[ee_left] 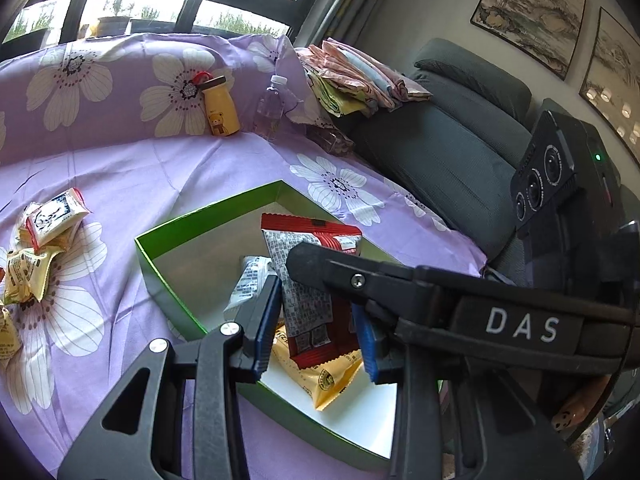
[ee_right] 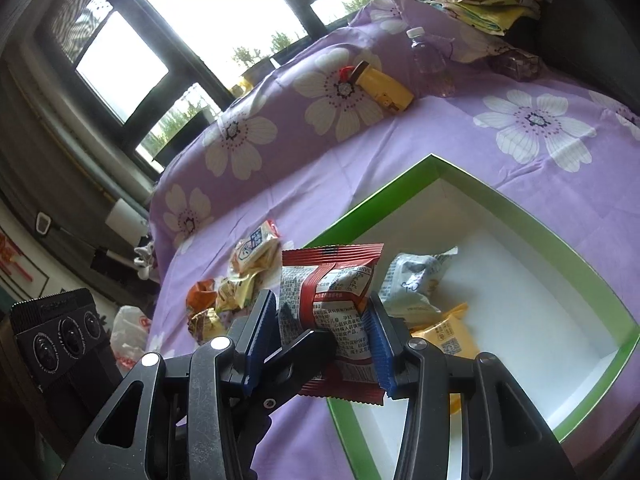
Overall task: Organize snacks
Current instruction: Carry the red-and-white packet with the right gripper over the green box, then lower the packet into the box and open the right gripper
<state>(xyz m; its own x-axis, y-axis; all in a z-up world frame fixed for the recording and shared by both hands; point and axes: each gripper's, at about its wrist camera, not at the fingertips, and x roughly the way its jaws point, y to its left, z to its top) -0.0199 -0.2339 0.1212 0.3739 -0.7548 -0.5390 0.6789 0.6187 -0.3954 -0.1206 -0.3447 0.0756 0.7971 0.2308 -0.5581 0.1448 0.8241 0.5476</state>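
A red and grey snack packet (ee_left: 310,280) (ee_right: 332,312) hangs over the green box (ee_left: 160,276) (ee_right: 600,268). My left gripper (ee_left: 316,336) and my right gripper (ee_right: 324,344) both have their blue pads against it. A finger of the right gripper (ee_left: 320,266) crosses the left wrist view and a finger of the left gripper (ee_right: 296,360) shows in the right wrist view. A white packet (ee_left: 250,284) (ee_right: 412,280) and a yellow packet (ee_left: 324,376) (ee_right: 448,336) lie in the box. A pile of loose snacks (ee_left: 36,248) (ee_right: 236,284) lies on the purple cloth to the left.
A yellow bear bottle (ee_left: 219,106) (ee_right: 384,88) and a clear water bottle (ee_left: 272,106) (ee_right: 430,60) stand at the back of the flowered cloth (ee_left: 140,184). Folded cloths (ee_left: 360,80) lie on a dark sofa (ee_left: 452,152) at the right. A white plastic bag (ee_right: 130,336) lies at the cloth's left edge.
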